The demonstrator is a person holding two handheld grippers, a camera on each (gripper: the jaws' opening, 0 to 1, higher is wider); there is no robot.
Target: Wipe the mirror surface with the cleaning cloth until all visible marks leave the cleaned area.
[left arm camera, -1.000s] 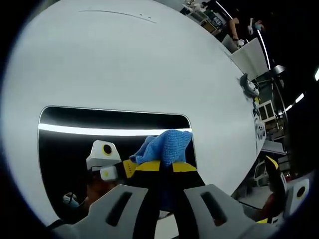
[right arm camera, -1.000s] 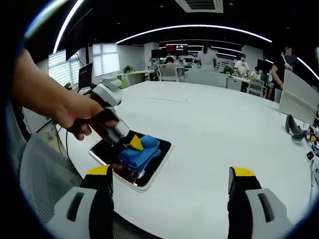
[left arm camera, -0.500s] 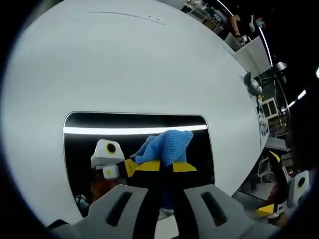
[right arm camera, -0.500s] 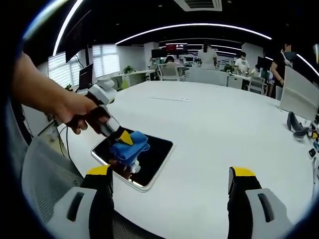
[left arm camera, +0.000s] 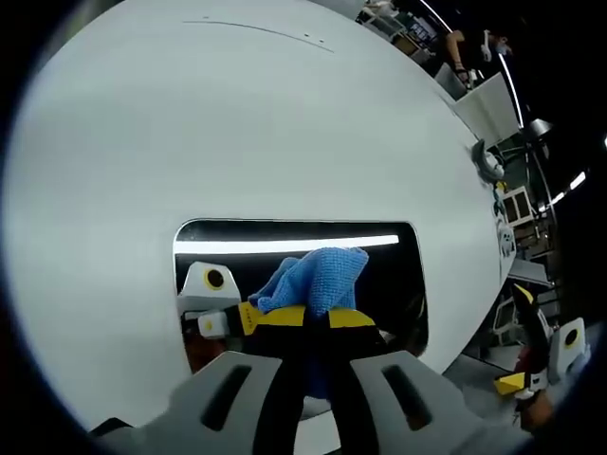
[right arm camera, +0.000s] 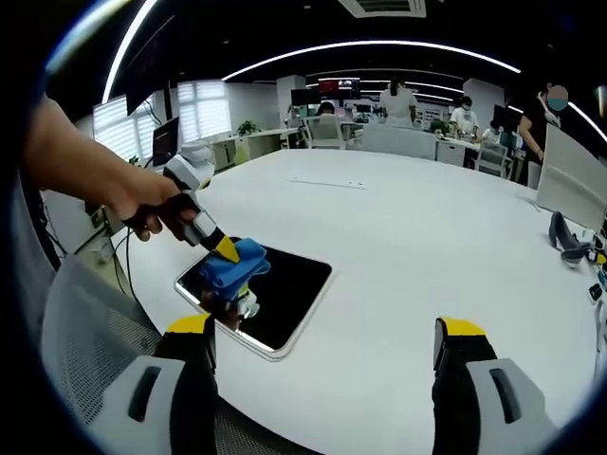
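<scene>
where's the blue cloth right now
In the right gripper view, the blue cloth is clamped in the left gripper, pressed on the mirror's left part, near the white table's edge.

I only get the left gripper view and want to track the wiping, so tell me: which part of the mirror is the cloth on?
Observer: The blue cloth sits on the mirror's end nearest the person's hand.
Operator: What is the right gripper doing?
Observer: The right gripper is open, jaws wide apart, empty, on the near side of the mirror.
Operator: Anything else on the table?
Observer: A dark object lies at the table's far right edge.
</scene>
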